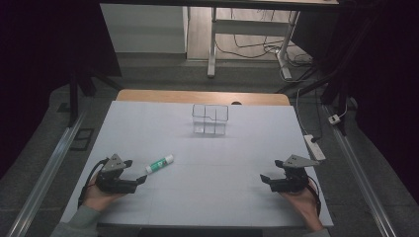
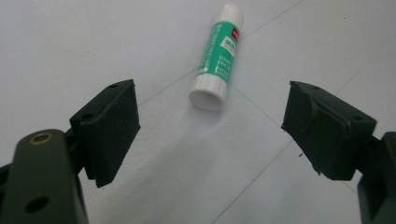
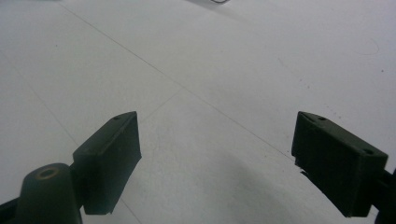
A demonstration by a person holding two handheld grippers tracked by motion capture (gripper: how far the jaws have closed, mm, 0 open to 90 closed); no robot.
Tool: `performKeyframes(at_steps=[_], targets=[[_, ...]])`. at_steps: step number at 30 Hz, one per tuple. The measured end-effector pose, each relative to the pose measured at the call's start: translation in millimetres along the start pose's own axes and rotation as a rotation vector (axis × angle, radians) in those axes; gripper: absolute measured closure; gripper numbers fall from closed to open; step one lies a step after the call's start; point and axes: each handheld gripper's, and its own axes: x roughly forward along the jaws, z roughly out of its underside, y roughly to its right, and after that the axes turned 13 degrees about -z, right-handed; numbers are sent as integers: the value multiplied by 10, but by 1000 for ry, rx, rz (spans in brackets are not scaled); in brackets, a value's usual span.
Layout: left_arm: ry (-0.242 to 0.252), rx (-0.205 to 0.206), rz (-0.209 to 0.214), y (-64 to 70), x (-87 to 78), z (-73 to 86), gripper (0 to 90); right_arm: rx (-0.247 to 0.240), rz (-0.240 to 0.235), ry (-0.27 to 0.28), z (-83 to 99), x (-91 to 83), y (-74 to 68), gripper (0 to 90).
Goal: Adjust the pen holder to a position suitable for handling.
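A: Eyes on the glue stick [image 2: 217, 56], green label, white cap at the far end, white base end turned toward the left gripper [image 2: 210, 130]. It lies flat on the white table [image 2: 70, 42].

B: And from that gripper's own view it sits just ahead of the jaws, lined up with the gap between them, a touch closer to the left-hand pad. Not touching either one.

A: Those jaws are spread wide, nothing between them but bare table.

B: From the high view, the glue stick [image 1: 159, 164] lies tilted just beyond the left gripper [image 1: 134, 174], up and to its right, close but apart. A hand [image 1: 99, 197] grips the tool from below.

A: Over to the right gripper [image 1: 269, 180]. Well apart from the stick, across the table.

B: Its jaws are spread wide too; in its own view there's plain white surface between the pads of the right gripper [image 3: 215, 158].

A: Farther out, beyond both grippers, a clear divided holder [image 1: 210, 119] stands upright near the far edge of the table [image 1: 247, 148], roughly midway between the two tools.

B: The other hand [image 1: 304, 202] steadies the right tool low on the surface.
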Motion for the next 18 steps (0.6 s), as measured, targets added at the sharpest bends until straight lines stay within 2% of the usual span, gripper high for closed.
performKeyframes(at_steps=[18], targets=[[7, 13, 4, 0, -14, 2, 192, 0, -1, -6, 3, 12, -13, 161]])
